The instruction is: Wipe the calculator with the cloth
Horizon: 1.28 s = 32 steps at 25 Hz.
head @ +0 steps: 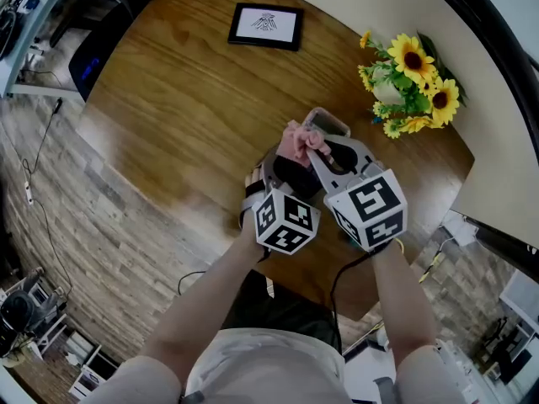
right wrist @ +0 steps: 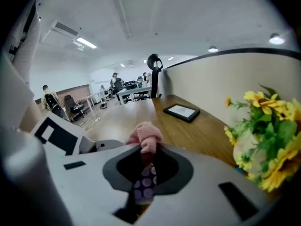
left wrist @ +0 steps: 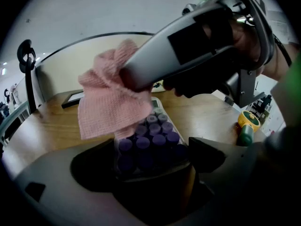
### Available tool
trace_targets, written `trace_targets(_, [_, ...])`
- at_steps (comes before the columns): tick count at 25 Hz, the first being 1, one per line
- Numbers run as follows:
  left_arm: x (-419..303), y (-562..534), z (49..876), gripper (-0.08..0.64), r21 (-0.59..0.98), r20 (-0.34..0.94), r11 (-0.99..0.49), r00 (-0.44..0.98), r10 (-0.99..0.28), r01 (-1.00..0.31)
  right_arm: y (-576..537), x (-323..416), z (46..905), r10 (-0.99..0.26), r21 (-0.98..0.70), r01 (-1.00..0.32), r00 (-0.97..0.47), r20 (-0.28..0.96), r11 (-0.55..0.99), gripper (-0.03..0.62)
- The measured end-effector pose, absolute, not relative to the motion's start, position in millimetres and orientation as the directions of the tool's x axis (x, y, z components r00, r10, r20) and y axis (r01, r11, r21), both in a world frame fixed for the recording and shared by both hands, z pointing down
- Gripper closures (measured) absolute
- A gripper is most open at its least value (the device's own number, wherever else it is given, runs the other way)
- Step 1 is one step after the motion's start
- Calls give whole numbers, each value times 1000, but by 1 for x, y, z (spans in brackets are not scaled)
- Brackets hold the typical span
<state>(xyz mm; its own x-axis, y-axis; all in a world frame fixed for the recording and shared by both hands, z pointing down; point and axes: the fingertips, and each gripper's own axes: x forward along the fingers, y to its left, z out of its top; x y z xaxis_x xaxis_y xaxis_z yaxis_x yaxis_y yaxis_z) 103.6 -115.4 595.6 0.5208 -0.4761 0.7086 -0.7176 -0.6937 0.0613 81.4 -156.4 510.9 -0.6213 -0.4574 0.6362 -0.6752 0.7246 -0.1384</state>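
Observation:
Above the wooden table (head: 185, 116), my left gripper (head: 289, 173) is shut on the near end of a calculator (head: 327, 124), a grey one with purple keys (left wrist: 149, 138). The left gripper (left wrist: 150, 155) view shows the keypad lying between its jaws. My right gripper (head: 313, 150) is shut on a bunched pink cloth (head: 297, 141) and reaches in from the right. The cloth (left wrist: 110, 105) hangs over the calculator's far left part and touches the keys. Looking along the right gripper (right wrist: 146, 163), I see the cloth (right wrist: 145, 138) pinched at the tips with purple keys (right wrist: 143, 182) just beneath.
A black-framed tablet (head: 265, 25) lies flat at the far side of the table. A vase of sunflowers (head: 411, 82) stands at the right by the table's edge. A small yellow and green object (left wrist: 245, 126) sits at the right. Beyond the table are floor and office desks.

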Motion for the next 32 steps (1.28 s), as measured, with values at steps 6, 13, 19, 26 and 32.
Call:
trace_targets(6, [103,-116,596,75,59,711,-693,518,-476,-718,-152,81,556,-417,-77,-672,-540,731,736,552])
trace_targets(13, [103,-116,596,75,59,710,-693,519,-477,-718,-131,113,558,-424,9,-654,-479,769,756,552])
trace_targets(19, [102,-115,597,75,62,712,-695,520,-472,-716,-110,155,570,-358,29,-675,-354,864,737,554])
trace_targets(26, [103,-115,597,75,62,713,-694,519,-472,-717,-120,148,541,-367,-111,-715,-479,797,690,552])
trace_targets(32, [103,-116,596,75,61,709,-694,521,-476,-717,-142,80,520,-393,-159,-649,-618,681,744,551])
